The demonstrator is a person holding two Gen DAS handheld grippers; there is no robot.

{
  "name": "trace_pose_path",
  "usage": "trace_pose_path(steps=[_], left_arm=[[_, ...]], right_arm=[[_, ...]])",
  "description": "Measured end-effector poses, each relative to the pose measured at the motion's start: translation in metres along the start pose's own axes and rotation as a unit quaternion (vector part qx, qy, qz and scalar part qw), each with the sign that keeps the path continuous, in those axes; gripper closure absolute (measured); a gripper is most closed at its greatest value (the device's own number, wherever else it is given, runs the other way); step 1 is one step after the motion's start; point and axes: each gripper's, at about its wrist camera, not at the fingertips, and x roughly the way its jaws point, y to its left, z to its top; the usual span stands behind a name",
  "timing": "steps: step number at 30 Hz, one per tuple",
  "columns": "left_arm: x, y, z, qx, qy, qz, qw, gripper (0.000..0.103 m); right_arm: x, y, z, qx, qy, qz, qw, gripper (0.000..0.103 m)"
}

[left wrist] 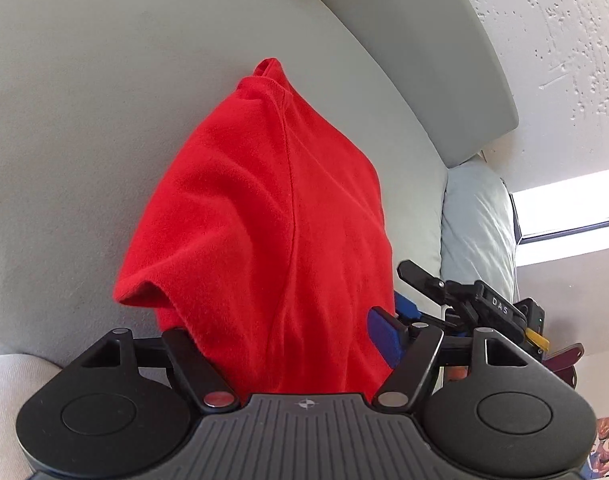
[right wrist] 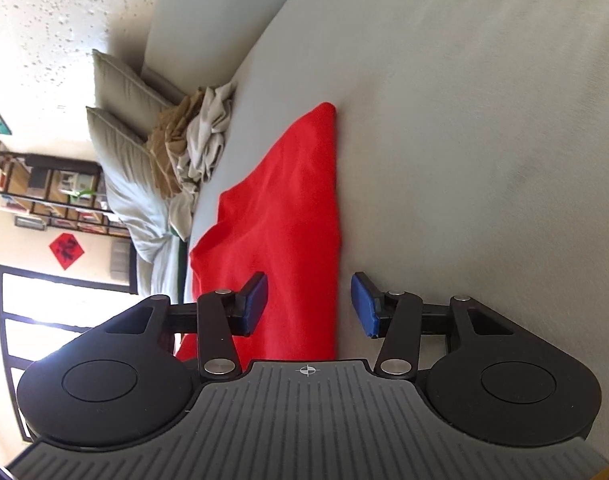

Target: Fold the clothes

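Observation:
A red garment [left wrist: 260, 216] lies bunched on the grey bed [left wrist: 84, 120], rising to a point at its far end. My left gripper [left wrist: 280, 328] straddles its near end. The jaws stand wide, the cloth drapes over the left finger, and the right blue pad [left wrist: 384, 336] shows most of its face bare. In the right wrist view the same red garment [right wrist: 296, 220] runs between the fingers of my right gripper [right wrist: 310, 306]. Its left pad [right wrist: 256, 304] overlaps the cloth and its right pad [right wrist: 364, 308] stands clear of it. The right gripper [left wrist: 408, 288] also shows beside the garment's right edge.
A heap of tan and white clothes [right wrist: 196, 140] sits at the bed's far end next to grey pillows [right wrist: 116, 92]. A grey padded headboard [left wrist: 424, 60] borders the bed. A crumpled duvet [right wrist: 148, 220], a wall shelf [right wrist: 44, 192] and a window [right wrist: 64, 312] lie beyond.

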Motion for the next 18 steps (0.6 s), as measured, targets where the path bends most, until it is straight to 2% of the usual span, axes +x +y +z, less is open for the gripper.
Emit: trace_pose_path(steps=[7, 10, 11, 12, 13, 14, 16, 18], left_arm=[[0.008, 0.017, 0.006, -0.039, -0.002, -0.046, 0.9982, 0.034], [0.006, 0.018, 0.004, -0.044, -0.002, -0.048, 0.9979, 0.035], [0.005, 0.017, 0.004, -0.042, -0.003, -0.044, 0.9982, 0.039], [0.003, 0.012, 0.002, -0.026, -0.007, -0.022, 0.9994, 0.061], [0.001, 0.006, 0.001, -0.008, -0.012, 0.004, 0.9999, 0.078], [-0.001, -0.001, -0.002, 0.005, -0.015, 0.021, 0.9997, 0.078], [-0.005, -0.021, -0.006, 0.038, -0.027, 0.052, 0.9976, 0.08], [-0.011, -0.045, -0.012, 0.077, -0.038, 0.084, 0.9928, 0.081]], right_arm=[[0.042, 0.006, 0.022, -0.025, 0.017, 0.03, 0.999, 0.051], [0.056, 0.012, 0.023, -0.052, 0.016, 0.043, 0.998, 0.051], [0.059, 0.015, 0.022, -0.069, 0.017, 0.043, 0.997, 0.055], [0.06, 0.019, 0.02, -0.085, 0.014, 0.028, 0.996, 0.064], [0.061, 0.023, 0.019, -0.1, 0.011, 0.01, 0.995, 0.069], [0.059, 0.027, 0.018, -0.106, 0.008, -0.003, 0.994, 0.075], [0.054, 0.039, 0.013, -0.124, 0.0, -0.033, 0.992, 0.077], [0.045, 0.062, 0.003, -0.17, -0.014, -0.07, 0.983, 0.078]])
